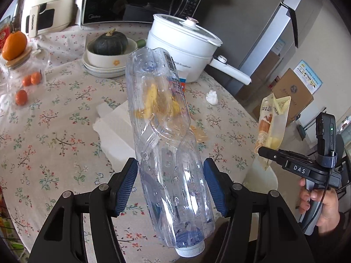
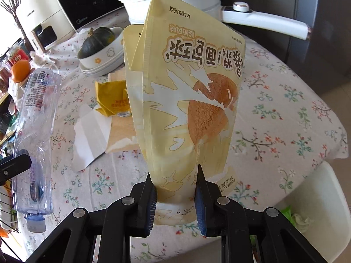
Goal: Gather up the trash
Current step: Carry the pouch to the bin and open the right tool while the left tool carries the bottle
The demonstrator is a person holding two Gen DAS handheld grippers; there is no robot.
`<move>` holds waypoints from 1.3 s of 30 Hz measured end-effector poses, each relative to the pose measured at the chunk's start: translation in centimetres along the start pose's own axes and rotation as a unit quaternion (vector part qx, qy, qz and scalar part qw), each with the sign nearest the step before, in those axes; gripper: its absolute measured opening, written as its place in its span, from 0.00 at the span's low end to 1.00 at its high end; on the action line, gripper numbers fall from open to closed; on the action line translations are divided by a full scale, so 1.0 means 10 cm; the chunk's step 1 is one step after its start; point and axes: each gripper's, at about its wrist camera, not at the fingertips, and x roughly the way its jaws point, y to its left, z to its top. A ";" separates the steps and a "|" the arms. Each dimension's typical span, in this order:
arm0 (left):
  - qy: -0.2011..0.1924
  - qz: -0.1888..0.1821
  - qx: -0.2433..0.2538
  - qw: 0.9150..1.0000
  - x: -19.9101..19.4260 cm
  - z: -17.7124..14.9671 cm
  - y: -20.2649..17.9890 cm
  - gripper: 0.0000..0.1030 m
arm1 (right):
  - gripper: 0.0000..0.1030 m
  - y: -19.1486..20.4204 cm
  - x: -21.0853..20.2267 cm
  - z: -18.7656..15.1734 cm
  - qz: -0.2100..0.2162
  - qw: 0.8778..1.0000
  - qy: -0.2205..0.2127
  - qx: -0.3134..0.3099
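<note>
A round table under a cream floral tablecloth fills both views, and above it each hand-held gripper carries a piece of trash clear of the cloth. The left gripper has its blue-padded jaws spread fairly wide and pressed against both sides of a crushed, clear plastic water bottle, which stands tilted between them, its white cap nearest the camera and its base pointing away over the table. In the right wrist view that same bottle hangs at the left edge. The right gripper has its jaws drawn close together, pinching the lower end of a pale yellow snack pouch printed with a brown bread ball; the pouch rises upright from the pads, its print upside down. On the cloth beyond lie a torn white paper sheet, a yellow crumpled wrapper and, near the white electric pot, a small white crumpled tissue.
</note>
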 end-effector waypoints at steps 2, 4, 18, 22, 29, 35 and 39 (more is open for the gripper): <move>0.001 -0.005 0.008 1.000 0.04 0.00 -0.09 0.63 | 0.26 -0.14 -0.06 -0.05 -0.007 1.000 0.001 0.010; 0.002 -0.010 0.015 1.000 0.07 -0.02 -0.18 0.63 | 0.26 -0.27 -0.12 -0.10 -0.013 1.000 0.000 0.018; 0.008 -0.031 0.052 0.998 0.26 -0.06 -0.67 0.63 | 0.26 -1.30 -0.17 -0.62 -0.068 0.993 0.048 0.089; 0.004 -0.040 0.065 0.997 0.27 -0.07 -0.84 0.63 | 0.27 -1.55 -0.08 -0.79 -0.072 0.988 0.072 0.115; 0.002 -0.061 0.090 0.994 0.33 -0.11 -1.23 0.63 | 0.31 -1.87 0.02 -0.99 -0.066 0.980 0.098 0.158; 0.006 -0.075 0.118 0.990 0.53 -0.19 -1.63 0.63 | 0.57 -2.02 -0.02 -1.09 -0.055 0.974 0.112 0.190; 0.019 -0.081 0.140 0.987 0.77 -0.30 -1.94 0.63 | 0.62 -2.14 -0.18 -1.13 -0.061 0.974 0.099 0.193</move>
